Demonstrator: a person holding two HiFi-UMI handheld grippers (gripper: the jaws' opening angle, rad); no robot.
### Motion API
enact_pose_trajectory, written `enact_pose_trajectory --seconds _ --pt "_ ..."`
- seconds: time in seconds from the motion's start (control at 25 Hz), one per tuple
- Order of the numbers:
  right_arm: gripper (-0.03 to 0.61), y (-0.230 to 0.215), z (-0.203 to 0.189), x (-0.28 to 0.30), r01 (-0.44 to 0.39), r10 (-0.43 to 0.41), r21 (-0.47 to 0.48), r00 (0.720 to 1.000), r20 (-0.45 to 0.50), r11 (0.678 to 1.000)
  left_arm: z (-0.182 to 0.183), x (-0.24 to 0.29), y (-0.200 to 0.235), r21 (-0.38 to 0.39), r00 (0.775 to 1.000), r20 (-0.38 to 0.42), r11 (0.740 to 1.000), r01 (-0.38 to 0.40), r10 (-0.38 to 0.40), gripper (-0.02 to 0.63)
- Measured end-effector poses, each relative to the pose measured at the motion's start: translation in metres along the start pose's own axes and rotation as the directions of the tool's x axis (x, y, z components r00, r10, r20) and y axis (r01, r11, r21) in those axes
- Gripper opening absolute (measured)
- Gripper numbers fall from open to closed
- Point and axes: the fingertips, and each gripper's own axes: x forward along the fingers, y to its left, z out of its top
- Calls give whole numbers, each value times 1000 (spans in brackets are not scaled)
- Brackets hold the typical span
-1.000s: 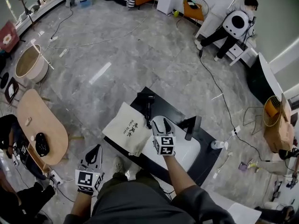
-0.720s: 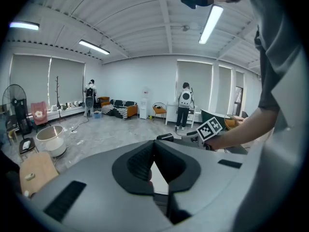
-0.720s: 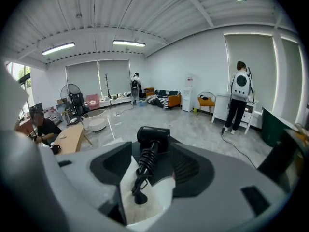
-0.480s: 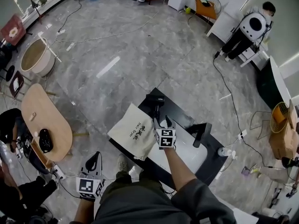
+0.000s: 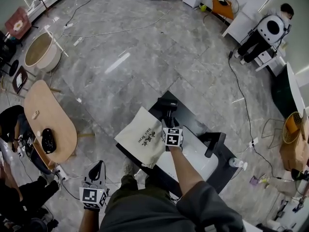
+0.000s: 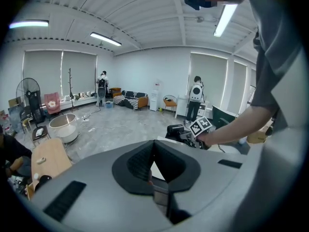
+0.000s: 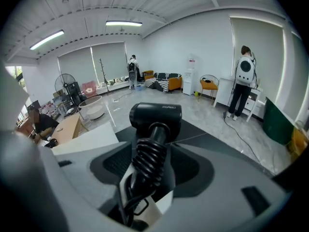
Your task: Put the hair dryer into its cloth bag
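The right gripper [image 5: 169, 123] now sits further up the frame in the head view than a second ago, clear of the edge of the cloth bag [image 5: 140, 138]. The gap to the hair dryer [image 5: 168, 105] is closed: its handle now stands between the parted jaws, which earlier stopped short of it. The left gripper [image 5: 97, 166], at lower left, sits lower in the frame than before.

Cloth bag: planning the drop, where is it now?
Head view: the cloth bag lies on the black table's left end, just left of the hair dryer.
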Motion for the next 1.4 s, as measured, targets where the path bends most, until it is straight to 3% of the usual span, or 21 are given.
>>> enact_pose_trajectory --seconds 0.32,0.56,0.76,0.96,1.4 --pt "245 0 -4 25 22 -19 37 996 -90 999 -11 1 5 -22 1000 -27 1000 -14 14 0" --pt "255 -3 -10 35 32 -14 115 988 -155 993 -17 1 2 -33 999 -43 999 -8 7 0" --pt "259 -4 -16 40 54 -29 111 977 -212 992 -20 2 -1 -34 999 -45 999 0 -1 0" --pt "250 -6 -16 39 62 -35 145 983 -182 987 -20 3 -6 -32 999 -44 999 8 -9 0" --pt "244 -10 -6 25 23 -11 106 993 -116 994 -23 4 -11 -22 999 -44 999 26 -27 0"
